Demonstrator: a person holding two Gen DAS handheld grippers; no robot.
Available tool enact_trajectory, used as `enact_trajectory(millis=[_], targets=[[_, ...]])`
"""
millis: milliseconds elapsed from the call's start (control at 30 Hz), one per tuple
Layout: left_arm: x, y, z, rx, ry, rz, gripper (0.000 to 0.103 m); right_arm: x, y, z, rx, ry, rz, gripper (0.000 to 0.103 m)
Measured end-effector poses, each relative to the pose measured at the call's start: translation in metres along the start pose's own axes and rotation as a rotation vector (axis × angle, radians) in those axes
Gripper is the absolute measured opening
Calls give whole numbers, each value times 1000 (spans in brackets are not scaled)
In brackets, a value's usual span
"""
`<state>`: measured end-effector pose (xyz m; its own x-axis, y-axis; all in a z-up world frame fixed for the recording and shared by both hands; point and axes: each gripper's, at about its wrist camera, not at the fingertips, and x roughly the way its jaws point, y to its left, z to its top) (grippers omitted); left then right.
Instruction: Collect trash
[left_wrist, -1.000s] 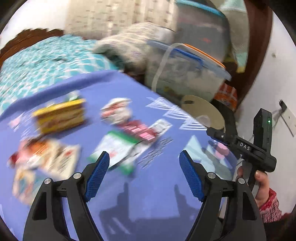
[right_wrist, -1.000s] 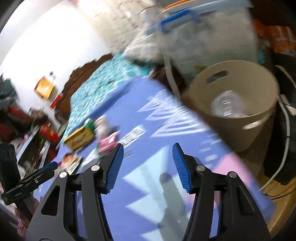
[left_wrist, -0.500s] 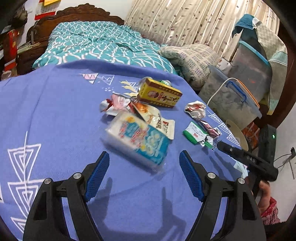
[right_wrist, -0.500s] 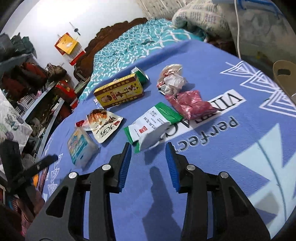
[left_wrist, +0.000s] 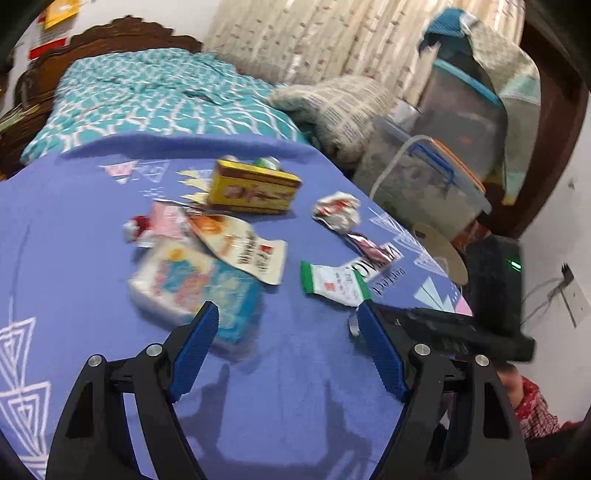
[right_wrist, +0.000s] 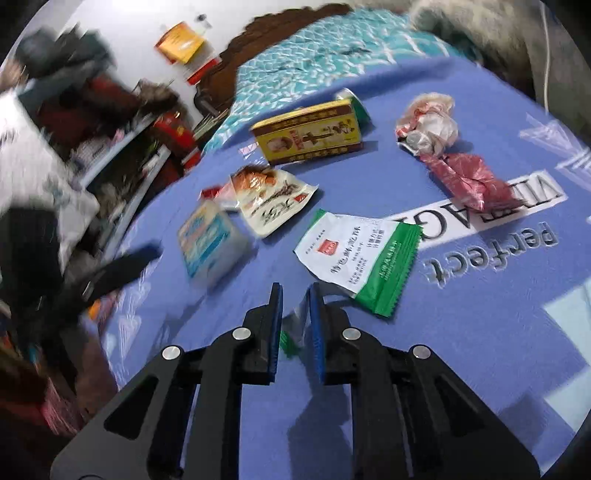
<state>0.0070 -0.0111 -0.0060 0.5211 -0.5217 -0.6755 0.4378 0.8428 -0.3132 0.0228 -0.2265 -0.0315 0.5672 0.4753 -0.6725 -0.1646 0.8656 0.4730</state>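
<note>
Trash lies on the purple cloth (left_wrist: 74, 240): a yellow box (left_wrist: 255, 190) (right_wrist: 310, 134), a crumpled white-red wrapper (left_wrist: 338, 212) (right_wrist: 430, 125), a pink-red wrapper (right_wrist: 469, 181), an orange-white pouch (left_wrist: 243, 247) (right_wrist: 273, 201), a green-white sachet (left_wrist: 334, 282) (right_wrist: 362, 258) and a blue tissue pack (left_wrist: 195, 288) (right_wrist: 210, 243). My left gripper (left_wrist: 287, 308) is open, with nothing between its pads and its left finger just in front of the tissue pack. My right gripper (right_wrist: 295, 288) sits just short of the sachet. Its jaws are closing on a small clear-and-green scrap (right_wrist: 291, 332) that stands pinched between the pads.
A beige bin (left_wrist: 439, 254) stands beside the table's right edge, below stacked plastic storage boxes (left_wrist: 424, 177). A bed with a teal cover (left_wrist: 147, 99) lies beyond the table. Cluttered shelves (right_wrist: 122, 129) fill the left of the right wrist view. A hand in a red checked sleeve (left_wrist: 532, 406) holds the right gripper.
The right gripper's jaws have narrowed from well apart to nearly together, now on the small scrap near the sachet. The left gripper has shifted so the tissue pack lies by its left finger.
</note>
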Motion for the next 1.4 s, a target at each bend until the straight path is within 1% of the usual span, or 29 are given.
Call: enact_trajectory(millis=[33,67,100,133,167,200,233,300,333,367,433,500,600,633,667,700,733,767,800,833,867,900,933,1133,1233,1400], targets=[[8,-7,1,16,18,-6,74,-6,0,-3,-21,-11,-31,24],[15,-11,1,27,36,-17,74,-14,-4,-6,-26,-27,-59,32],[22,-16,1,35,56,-30,74,-21,-12,-7,-10,-43,-69,64],[31,-23,1,42,80,-47,74,-29,-21,-6,15,-72,-79,83],[41,-29,1,51,101,-57,74,-40,-33,-5,43,-125,-99,82],[47,-34,1,60,112,-58,74,-51,-46,-1,66,-175,-130,79],[57,-41,2,82,124,-52,74,-57,-56,3,84,-187,-154,74],[74,-51,4,120,143,-29,75,-62,-75,14,111,-194,-189,71],[83,-57,6,144,154,-19,77,-61,-83,21,117,-194,-219,69],[90,-62,8,167,159,-10,81,-59,-85,26,113,-188,-241,69],[104,-70,13,200,166,10,85,-49,-91,39,96,-164,-267,69],[117,-71,18,191,184,19,85,-32,-91,51,78,-142,-282,69],[136,-66,24,145,207,35,84,-3,-91,66,47,-93,-308,68],[142,-64,25,132,218,45,80,2,-87,64,40,-80,-312,65],[147,-63,24,126,230,57,71,7,-86,62,32,-65,-314,61],[146,-65,24,137,218,81,65,12,-85,60,23,-50,-323,53],[146,-69,22,168,212,117,48,15,-84,60,13,-45,-342,47],[146,-70,20,186,208,137,31,15,-82,58,3,-46,-346,45],[145,-71,18,200,204,155,22,14,-79,57,-8,-43,-348,44],[143,-70,16,201,205,156,10,12,-77,54,-15,-46,-360,42],[142,-68,16,194,205,146,7,9,-73,51,-19,-48,-360,41],[140,-66,16,181,209,132,6,7,-69,47,-23,-51,-357,38],[137,-63,14,167,208,126,6,4,-65,42,-27,-55,-357,38],[115,-56,-4,154,181,149,5,-25,-38,1,-5,-124,-330,38],[101,-53,-14,154,168,159,5,-36,-28,-20,16,-143,-318,38],[81,-46,-29,154,150,164,5,-47,-18,-50,58,-140,-306,38]])
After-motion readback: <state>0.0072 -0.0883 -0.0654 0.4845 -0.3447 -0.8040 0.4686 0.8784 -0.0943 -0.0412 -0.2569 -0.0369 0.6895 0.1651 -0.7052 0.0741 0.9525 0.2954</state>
